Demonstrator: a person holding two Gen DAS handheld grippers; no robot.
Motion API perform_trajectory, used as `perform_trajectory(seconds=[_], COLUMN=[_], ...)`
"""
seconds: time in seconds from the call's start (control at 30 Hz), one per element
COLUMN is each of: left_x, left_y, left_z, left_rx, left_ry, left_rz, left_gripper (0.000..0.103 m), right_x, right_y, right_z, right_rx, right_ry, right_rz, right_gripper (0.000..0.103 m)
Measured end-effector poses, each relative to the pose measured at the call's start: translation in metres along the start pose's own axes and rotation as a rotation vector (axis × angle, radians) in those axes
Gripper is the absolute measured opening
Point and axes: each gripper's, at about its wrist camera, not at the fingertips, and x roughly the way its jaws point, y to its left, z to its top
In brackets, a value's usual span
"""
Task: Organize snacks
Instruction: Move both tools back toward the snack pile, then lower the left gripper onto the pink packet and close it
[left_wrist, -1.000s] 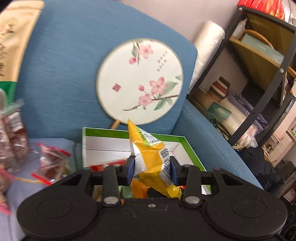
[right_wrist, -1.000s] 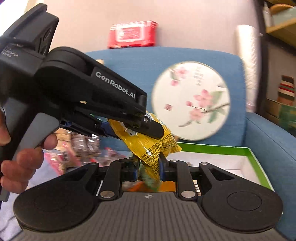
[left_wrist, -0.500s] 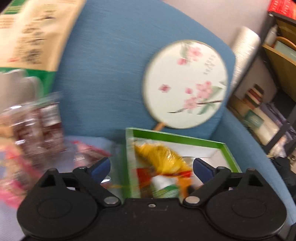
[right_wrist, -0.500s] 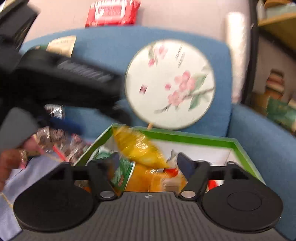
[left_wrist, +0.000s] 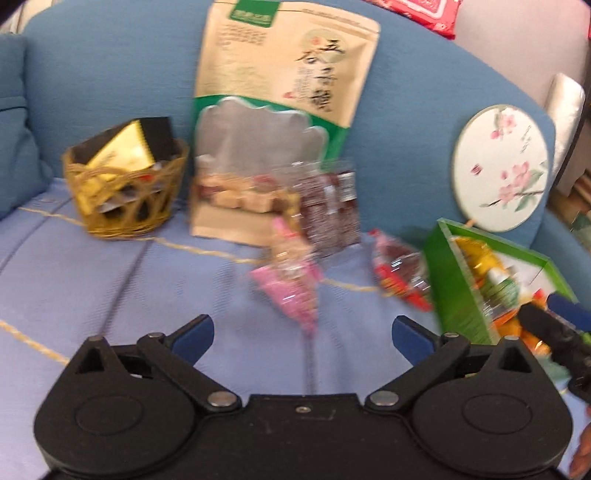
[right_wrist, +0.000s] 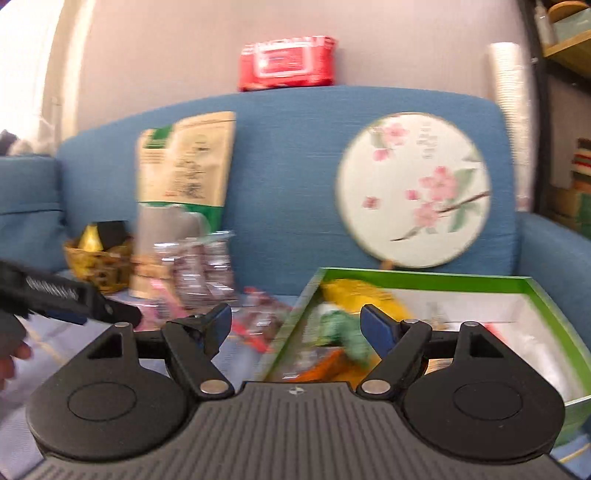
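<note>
A green box (left_wrist: 458, 280) (right_wrist: 439, 277) with a white inside sits on the sofa seat at the right, holding a yellow snack bag (right_wrist: 358, 291) (left_wrist: 476, 254) and other packets. Left of it lie loose snacks: a pink packet (left_wrist: 291, 291), a red packet (left_wrist: 402, 273) and a clear bag of dark sweets (left_wrist: 328, 210). A large beige and green pouch (left_wrist: 280, 122) (right_wrist: 184, 170) leans on the backrest. My left gripper (left_wrist: 303, 332) is open over the seat, in front of the pink packet, empty. My right gripper (right_wrist: 295, 323) is open at the box's left wall, empty.
A woven basket (left_wrist: 125, 188) (right_wrist: 96, 266) with dark and gold packets stands at the left of the seat. A round painted fan (left_wrist: 500, 168) (right_wrist: 413, 190) leans on the blue backrest, a red wipes pack (right_wrist: 286, 62) lies on top. Shelves (right_wrist: 569, 37) stand at the far right.
Both grippers let go of the yellow bag, which now lies in the green box. The left gripper swung left toward the loose snacks; the right one eased back a little.
</note>
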Motion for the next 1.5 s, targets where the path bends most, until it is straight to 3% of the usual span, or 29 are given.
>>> perform_trajectory(seconds=[0.23, 0.37, 0.47, 0.83, 0.87, 0.9, 1.1, 1.23, 1.3, 1.4, 1.47, 1.5], left_x=[0.003, 0.011, 0.009, 0.012, 0.011, 0.010, 0.010, 0.004, -0.001, -0.009, -0.009, -0.009], left_y=[0.050, 0.073, 0.084, 0.100, 0.102, 0.104, 0.096, 0.067, 0.052, 0.035, 0.028, 0.026], left_z=[-0.007, -0.001, 0.003, 0.004, 0.004, 0.004, 0.002, -0.002, -0.007, -0.018, -0.026, -0.030], left_rx=[-0.050, -0.143, -0.204, -0.244, -0.251, -0.257, -0.253, -0.142, -0.096, -0.046, -0.017, -0.018], left_ry=[-0.072, 0.021, 0.023, 0.062, 0.057, 0.056, 0.078, 0.093, 0.105, 0.108, 0.119, 0.135], left_rz=[0.001, -0.021, -0.029, -0.013, -0.019, -0.022, -0.136, -0.243, -0.313, -0.376, -0.396, -0.388], left_gripper=[0.103, 0.103, 0.103, 0.103, 0.103, 0.103, 0.103, 0.103, 0.103, 0.103, 0.103, 0.103], right_x=[0.019, 0.040, 0.061, 0.141, 0.147, 0.149, 0.095, 0.040, 0.017, -0.011, -0.022, -0.026], right_y=[0.049, 0.071, 0.085, 0.134, 0.136, 0.136, 0.131, 0.130, 0.127, 0.119, 0.112, 0.110], right_z=[-0.022, -0.024, -0.013, -0.005, -0.005, -0.005, -0.010, -0.033, -0.040, -0.040, -0.039, -0.039], right_rx=[-0.001, -0.050, -0.064, -0.226, -0.242, -0.254, -0.357, -0.513, -0.522, -0.407, -0.305, -0.265], right_ry=[0.112, 0.181, 0.191, 0.233, 0.255, 0.269, 0.282, 0.309, 0.307, 0.292, 0.272, 0.267], right_rz=[0.102, 0.114, 0.128, 0.157, 0.164, 0.173, 0.193, 0.121, 0.091, 0.057, 0.060, 0.061], right_gripper=[0.103, 0.103, 0.103, 0.103, 0.071, 0.063, 0.058, 0.059, 0.062, 0.076, 0.093, 0.097])
